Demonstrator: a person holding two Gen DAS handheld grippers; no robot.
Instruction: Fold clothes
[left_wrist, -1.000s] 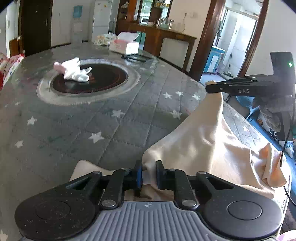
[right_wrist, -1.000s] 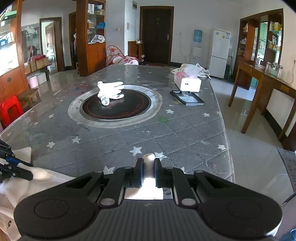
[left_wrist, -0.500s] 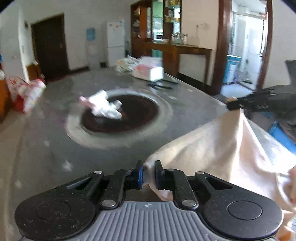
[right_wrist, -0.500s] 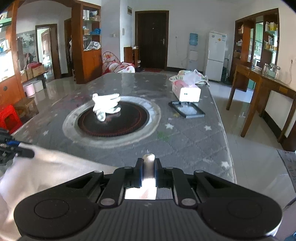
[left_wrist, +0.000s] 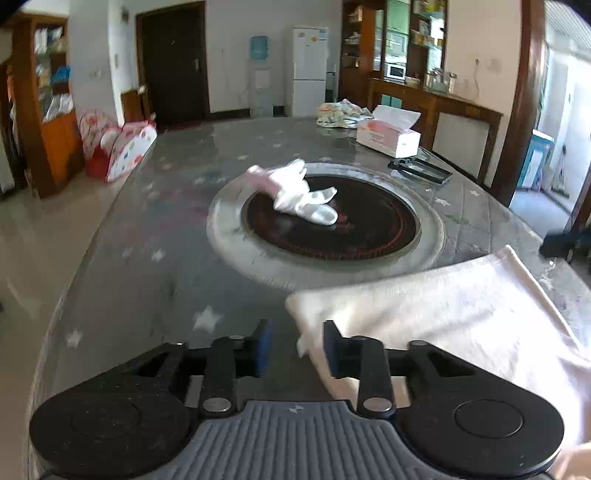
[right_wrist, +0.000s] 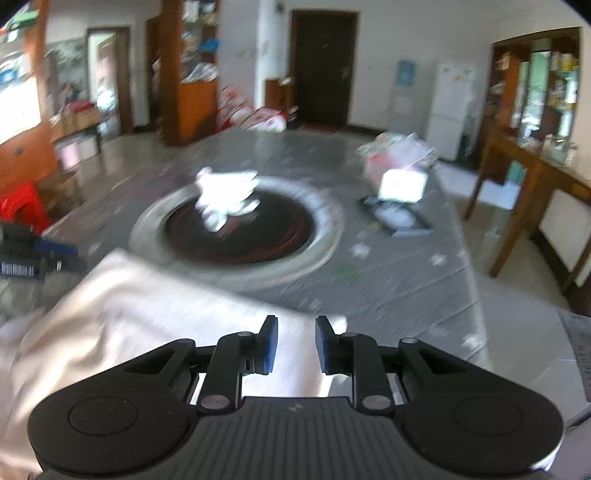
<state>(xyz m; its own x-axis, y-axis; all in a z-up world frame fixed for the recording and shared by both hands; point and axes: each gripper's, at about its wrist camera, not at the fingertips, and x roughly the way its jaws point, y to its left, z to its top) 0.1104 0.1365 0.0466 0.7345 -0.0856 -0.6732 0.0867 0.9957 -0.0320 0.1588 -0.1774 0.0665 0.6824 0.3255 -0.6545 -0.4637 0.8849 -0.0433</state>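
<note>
Left gripper (left_wrist: 297, 345) jaws apart over cloth's corner; right gripper (right_wrist: 292, 345) likewise apart, gripping nothing. Cream garment (left_wrist: 443, 310) spread on starred table (left_wrist: 147, 266) at near edge: soft, light, limp; best pinched at corners. Beyond, white socks (left_wrist: 303, 195) on hotplate.

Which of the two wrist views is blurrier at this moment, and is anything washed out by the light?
Right wrist view: heavy motion smear across the table, the white socks and tissue box, whose face glares white; only the right claw is crisp. Left wrist view: much sharper, socks and tissue box readable, slight smear near the cream cloth; fisheye bends the doorframes.
</note>
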